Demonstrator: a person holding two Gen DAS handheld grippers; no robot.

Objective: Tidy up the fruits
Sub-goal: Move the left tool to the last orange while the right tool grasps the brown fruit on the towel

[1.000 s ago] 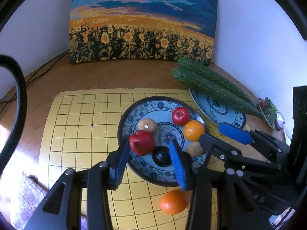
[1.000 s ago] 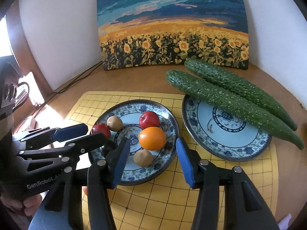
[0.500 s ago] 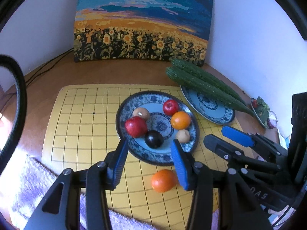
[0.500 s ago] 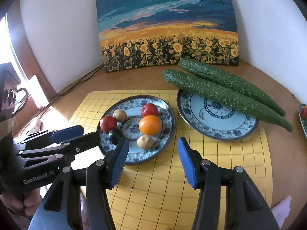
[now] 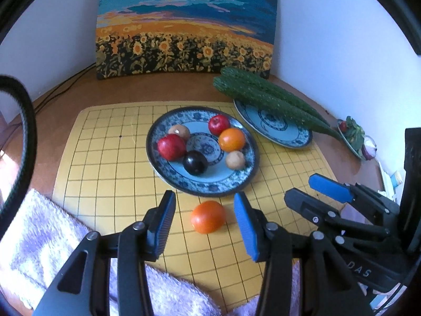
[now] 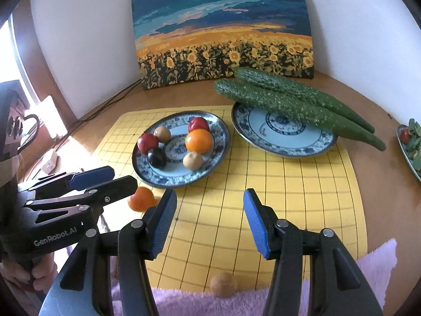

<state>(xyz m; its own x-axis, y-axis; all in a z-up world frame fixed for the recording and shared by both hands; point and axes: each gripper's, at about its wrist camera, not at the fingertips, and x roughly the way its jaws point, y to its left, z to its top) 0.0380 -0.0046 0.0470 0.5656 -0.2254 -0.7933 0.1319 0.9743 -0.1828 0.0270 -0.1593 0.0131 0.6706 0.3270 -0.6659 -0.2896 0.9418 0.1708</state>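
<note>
Sunflower painting [image 5: 186,26] leans against the white wall at the far edge of a brown table [image 5: 147,89], and a yellow grid mat [image 5: 105,163] covers the middle of it. Left gripper [image 5: 204,220] has its blue-padded jaws spread wide and holds nothing; an orange fruit [image 5: 208,216] sits on the mat right between the fingertips, touching neither pad as far as can be seen. Just ahead of that gripper stands a blue patterned plate [image 5: 247,171] carrying a large red apple [image 5: 171,146], a dark plum [image 5: 194,162], a second orange [image 5: 231,139], a small red apple [image 5: 219,124] and two brownish fruits. Ahead and to its right, two cucumbers [image 5: 271,100] lie across a second plate [image 5: 289,137]. Right gripper [image 6: 209,220] hangs wide open and empty over bare mat, with a small brown ball [image 6: 223,284] below its jaws at the edge of a lilac towel [image 6: 373,266].
</note>
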